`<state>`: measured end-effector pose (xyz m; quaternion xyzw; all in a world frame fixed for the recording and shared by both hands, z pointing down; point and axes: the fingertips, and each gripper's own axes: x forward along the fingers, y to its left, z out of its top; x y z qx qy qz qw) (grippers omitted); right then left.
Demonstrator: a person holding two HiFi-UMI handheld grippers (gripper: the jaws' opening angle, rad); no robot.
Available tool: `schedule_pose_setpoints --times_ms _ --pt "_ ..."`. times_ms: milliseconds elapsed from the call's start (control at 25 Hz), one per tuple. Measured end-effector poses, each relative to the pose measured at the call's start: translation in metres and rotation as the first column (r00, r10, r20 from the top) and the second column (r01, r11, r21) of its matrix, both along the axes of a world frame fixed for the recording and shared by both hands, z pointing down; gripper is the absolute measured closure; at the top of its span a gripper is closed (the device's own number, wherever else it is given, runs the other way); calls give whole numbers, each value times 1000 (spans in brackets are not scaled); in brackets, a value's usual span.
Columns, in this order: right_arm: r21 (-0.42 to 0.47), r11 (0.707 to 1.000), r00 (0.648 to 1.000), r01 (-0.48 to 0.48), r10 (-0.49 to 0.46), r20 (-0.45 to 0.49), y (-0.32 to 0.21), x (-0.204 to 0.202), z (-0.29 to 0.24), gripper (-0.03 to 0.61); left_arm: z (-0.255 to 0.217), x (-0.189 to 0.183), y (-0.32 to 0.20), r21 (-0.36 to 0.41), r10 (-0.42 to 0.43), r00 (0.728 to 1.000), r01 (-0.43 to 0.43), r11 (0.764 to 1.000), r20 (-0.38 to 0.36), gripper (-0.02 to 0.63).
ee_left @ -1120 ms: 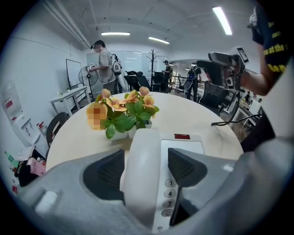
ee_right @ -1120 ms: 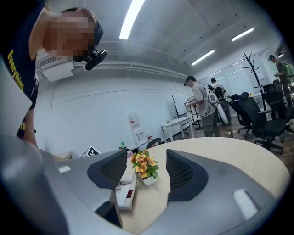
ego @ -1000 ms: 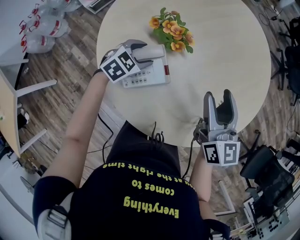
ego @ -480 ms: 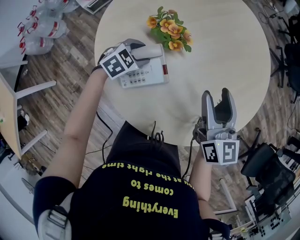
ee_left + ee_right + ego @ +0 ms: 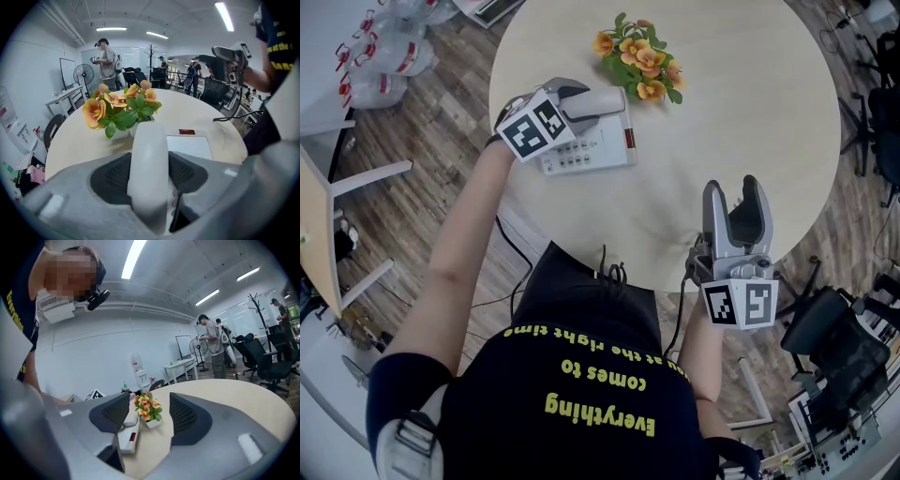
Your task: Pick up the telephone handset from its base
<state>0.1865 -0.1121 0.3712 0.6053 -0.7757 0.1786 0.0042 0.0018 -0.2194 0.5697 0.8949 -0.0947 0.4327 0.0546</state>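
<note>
The white telephone handset (image 5: 607, 99) lies on its white base (image 5: 602, 152) at the round table's left side. My left gripper (image 5: 577, 103) reaches down over the handset's near end. In the left gripper view the handset (image 5: 148, 145) runs between the two dark pads (image 5: 108, 178), which press on its sides. The jaws of the left gripper (image 5: 148, 180) have just been closing on it. My right gripper (image 5: 738, 202) hangs over the table's near edge, open and empty. In the right gripper view, the right gripper (image 5: 149, 416) frames the phone (image 5: 129, 433) far off.
A small pot of orange flowers (image 5: 642, 58) stands just beyond the phone base on the round beige table (image 5: 750, 103). A dark office chair (image 5: 834, 347) stands at the lower right, and a cable (image 5: 609, 262) hangs off the near edge. Other people stand far across the room.
The left gripper's jaws have drawn in against the handset. The handset stays on its base, and neither hand has moved.
</note>
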Motion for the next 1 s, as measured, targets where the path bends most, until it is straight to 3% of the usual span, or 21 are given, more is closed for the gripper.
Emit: schedule_pose_setpoints --times_ms 200,640,1000 --pt "12 1000 1000 7 -7 -20 0 -2 -7 333 -11 -2 -1 17 -23 1000 23 1000 -21 374" --pt "65 998 999 -8 12 -53 9 0 -26 558 -40 -4 3 55 -65 994 70 996 -92 376" --pt "92 996 998 -11 17 -68 19 1 -41 566 -79 -6 4 88 -143 968 164 983 -208 376"
